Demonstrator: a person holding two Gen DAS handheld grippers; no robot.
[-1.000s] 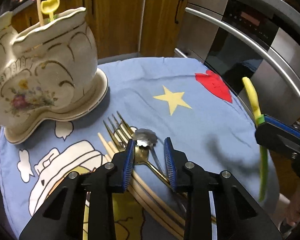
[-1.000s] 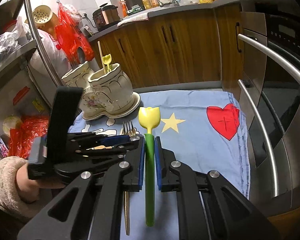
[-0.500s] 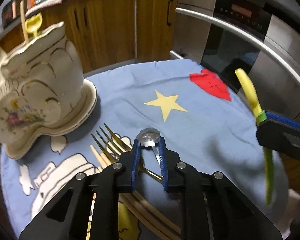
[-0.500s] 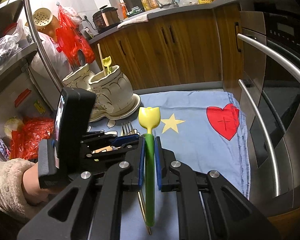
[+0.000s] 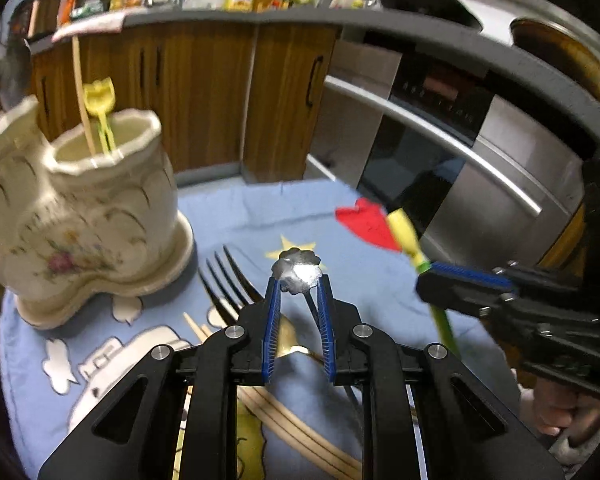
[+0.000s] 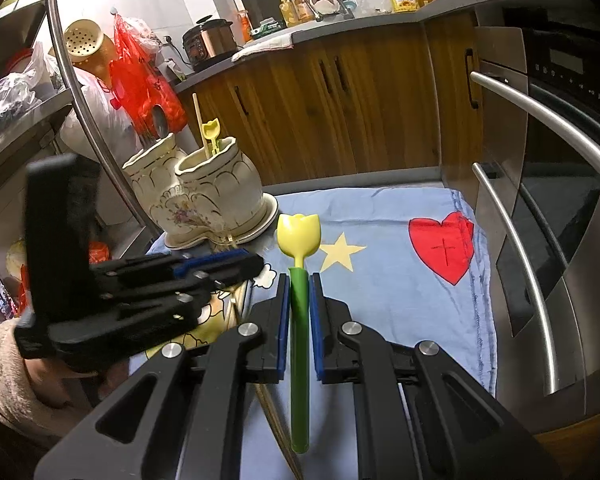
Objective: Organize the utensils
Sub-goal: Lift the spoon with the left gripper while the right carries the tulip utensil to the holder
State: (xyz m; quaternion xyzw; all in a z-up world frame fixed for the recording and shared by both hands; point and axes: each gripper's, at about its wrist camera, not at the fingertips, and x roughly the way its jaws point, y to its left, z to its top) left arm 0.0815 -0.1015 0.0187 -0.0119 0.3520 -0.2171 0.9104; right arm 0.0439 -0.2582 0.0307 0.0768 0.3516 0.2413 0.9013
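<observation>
My left gripper (image 5: 297,282) is shut on a small silver spoon (image 5: 298,270) with a flower-shaped bowl, held above the blue cloth (image 5: 236,216). Below it lie dark forks (image 5: 228,280), a gold spoon (image 5: 288,340) and wooden chopsticks (image 5: 284,420). My right gripper (image 6: 299,280) is shut on the green handle of a yellow tulip spoon (image 6: 299,234), which stands upright above the cloth. The cream ceramic holder (image 6: 208,192) stands at the cloth's far left, with a second tulip spoon (image 5: 98,98) and a chopstick in it. In the right wrist view my left gripper (image 6: 236,262) sits just left.
A steel oven (image 6: 548,200) with long bar handles runs along the cloth's right edge. Wooden cabinets (image 6: 340,120) stand behind it. A metal shelf post (image 6: 84,100) and red bags (image 6: 140,76) are at the left. A hand in a cream sleeve (image 6: 4,360) holds the left gripper.
My left gripper closed on the silver spoon and lifted it off the pile, tilting up so more of the kitchen shows. The right gripper and its tulip spoon stayed still.
</observation>
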